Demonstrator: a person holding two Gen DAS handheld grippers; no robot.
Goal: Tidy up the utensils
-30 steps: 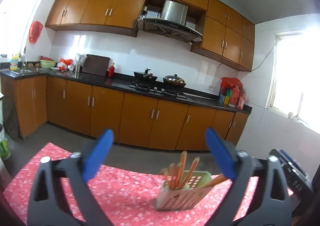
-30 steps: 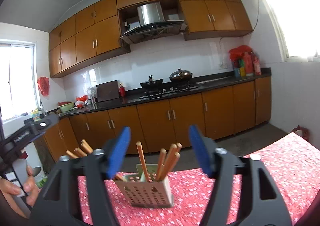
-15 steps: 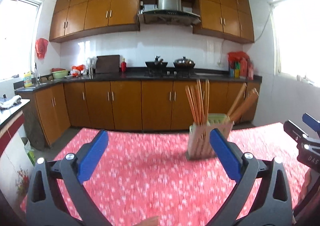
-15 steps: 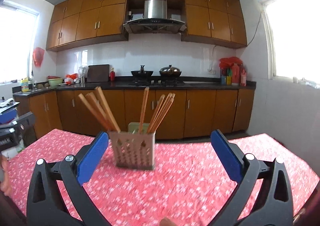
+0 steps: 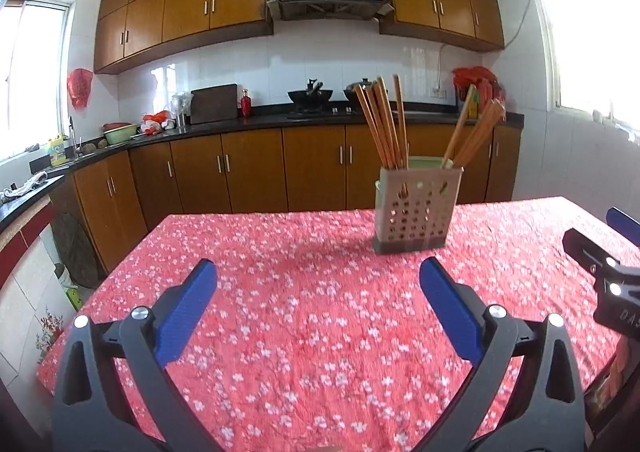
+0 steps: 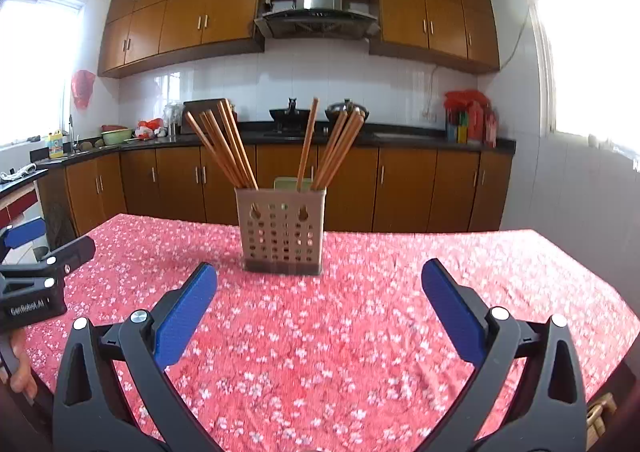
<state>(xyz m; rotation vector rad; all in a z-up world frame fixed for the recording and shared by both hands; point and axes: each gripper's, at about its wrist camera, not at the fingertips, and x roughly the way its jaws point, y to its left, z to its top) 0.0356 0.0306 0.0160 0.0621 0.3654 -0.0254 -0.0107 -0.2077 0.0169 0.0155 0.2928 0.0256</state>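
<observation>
Chopsticks [image 6: 224,148] stood splayed in two loose bunches in the perforated holder [image 6: 282,230] toward the table's [image 6: 400,332] far edge. Both the left gripper [image 5: 318,292] and right gripper [image 6: 318,292] hung before it, jaws wide, gripping nothing. An approach, I judged; next, closing on one bunch. A second before, both pointed higher, at the cabinets.

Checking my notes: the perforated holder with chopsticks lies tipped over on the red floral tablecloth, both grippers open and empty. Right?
Not tipped over: the holder stands upright on the tablecloth, chopsticks sticking up, as the right wrist view shows. The rest holds.
</observation>
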